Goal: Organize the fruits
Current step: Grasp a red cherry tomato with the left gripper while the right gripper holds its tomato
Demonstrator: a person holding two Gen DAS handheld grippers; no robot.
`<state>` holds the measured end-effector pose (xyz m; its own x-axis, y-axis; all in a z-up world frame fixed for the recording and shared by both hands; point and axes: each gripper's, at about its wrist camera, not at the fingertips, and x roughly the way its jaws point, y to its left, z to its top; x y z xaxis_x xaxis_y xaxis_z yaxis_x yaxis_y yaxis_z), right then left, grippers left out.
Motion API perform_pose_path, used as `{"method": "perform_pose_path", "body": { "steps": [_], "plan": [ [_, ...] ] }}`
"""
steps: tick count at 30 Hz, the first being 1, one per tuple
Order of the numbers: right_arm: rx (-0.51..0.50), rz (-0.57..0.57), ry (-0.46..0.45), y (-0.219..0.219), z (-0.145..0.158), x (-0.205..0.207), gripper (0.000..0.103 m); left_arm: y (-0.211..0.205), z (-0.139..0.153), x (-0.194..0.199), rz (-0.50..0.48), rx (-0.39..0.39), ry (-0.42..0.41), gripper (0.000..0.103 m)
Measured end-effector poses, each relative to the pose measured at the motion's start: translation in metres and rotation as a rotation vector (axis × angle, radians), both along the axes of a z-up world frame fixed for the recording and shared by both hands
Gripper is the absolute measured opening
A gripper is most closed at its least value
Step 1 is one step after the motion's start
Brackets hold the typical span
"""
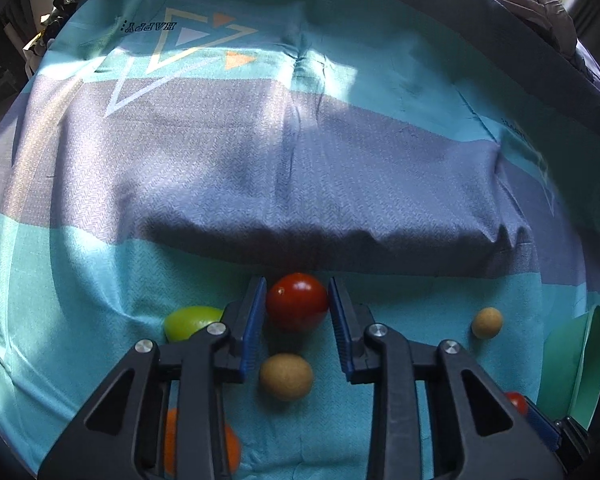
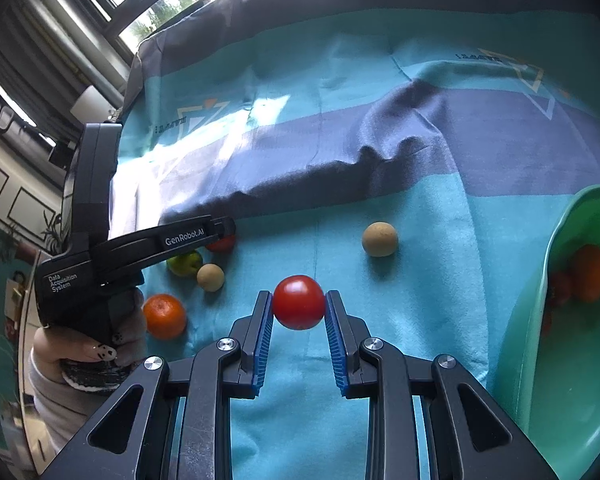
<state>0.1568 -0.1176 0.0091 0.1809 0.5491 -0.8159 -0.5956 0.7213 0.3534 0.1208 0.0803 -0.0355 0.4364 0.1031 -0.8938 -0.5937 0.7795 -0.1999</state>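
Evidently bound for the green bowl [image 2: 548, 280] at the cloth's right edge, the right gripper [image 2: 299, 304] clamps a tomato [image 2: 299, 302], while the left gripper [image 1: 297, 304] brackets another tomato [image 1: 297, 301], contact uncertain.

I'm seeing a glossy red tomato [image 2: 299, 302] between blue ribbed pads [image 2: 262, 340], a mint-green bowl [image 2: 572, 360], tan balls [image 2: 379, 239], an orange [image 2: 165, 316], and a teal-and-grey cloth [image 1: 300, 168] printed with triangles.
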Motion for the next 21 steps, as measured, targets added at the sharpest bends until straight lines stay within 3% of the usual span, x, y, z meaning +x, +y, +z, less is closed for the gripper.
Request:
{"method": "perform_pose_path", "body": {
  "steps": [8, 13, 21],
  "plan": [
    [0.011, -0.018, 0.0, -0.005, 0.001, 0.001, 0.028, -0.003, -0.001, -0.006, 0.003, -0.052, -0.032, 0.03],
    [0.023, -0.023, -0.012, -0.008, 0.006, 0.0, 0.028, -0.019, 0.021, -0.018, -0.005, 0.007, -0.079, 0.03],
    [0.061, -0.043, -0.055, -0.022, 0.023, -0.005, 0.028, -0.053, 0.07, -0.044, -0.049, 0.073, -0.225, 0.03]
  ]
}}
